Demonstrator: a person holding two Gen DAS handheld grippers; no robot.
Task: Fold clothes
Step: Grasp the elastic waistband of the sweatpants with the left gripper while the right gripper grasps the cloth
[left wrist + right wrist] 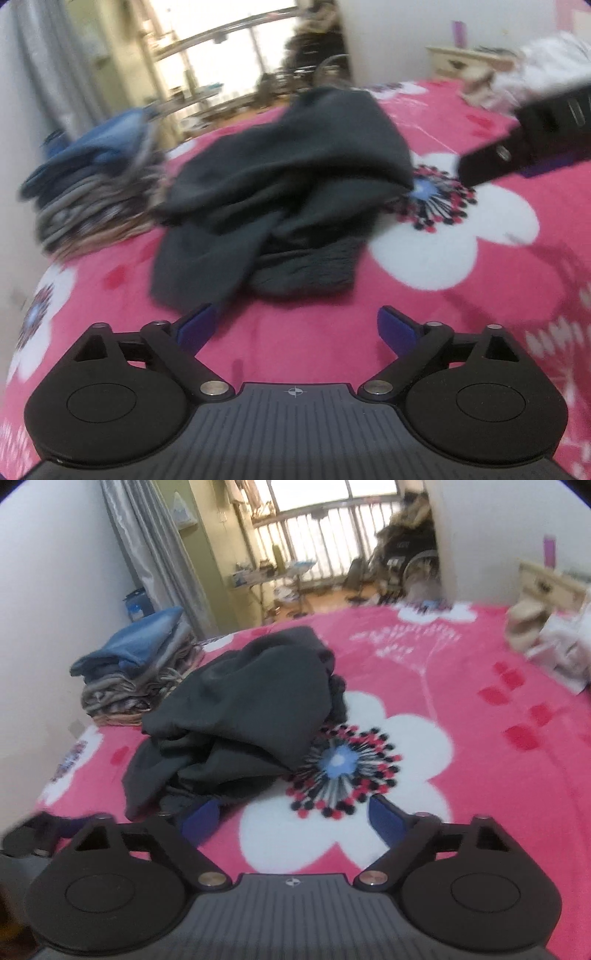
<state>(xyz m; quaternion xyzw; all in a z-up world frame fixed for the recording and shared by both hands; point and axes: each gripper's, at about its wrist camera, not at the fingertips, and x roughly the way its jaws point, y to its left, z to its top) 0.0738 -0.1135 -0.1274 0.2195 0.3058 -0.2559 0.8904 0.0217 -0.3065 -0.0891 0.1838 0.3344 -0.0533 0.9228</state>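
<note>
A dark grey garment point(280, 192) lies crumpled in a heap on the pink flowered blanket point(461, 295); in the right wrist view the same garment point(243, 709) sits left of the big white flower. My left gripper point(295, 328) is open just short of the heap's near edge, nothing between its blue pads. My right gripper point(291, 812) is open too, its left pad point(199, 819) close to the heap's near corner, the rest over the flower. The right gripper's black body point(532, 129) shows at the right in the left wrist view.
A stack of folded clothes point(136, 668) topped with blue denim sits at the bed's far left by the wall. Beige and white bundles point(546, 635) lie at the far right. Beyond the bed are a curtain, a balcony railing and clutter. The blanket point(498, 775) stretches open to the right.
</note>
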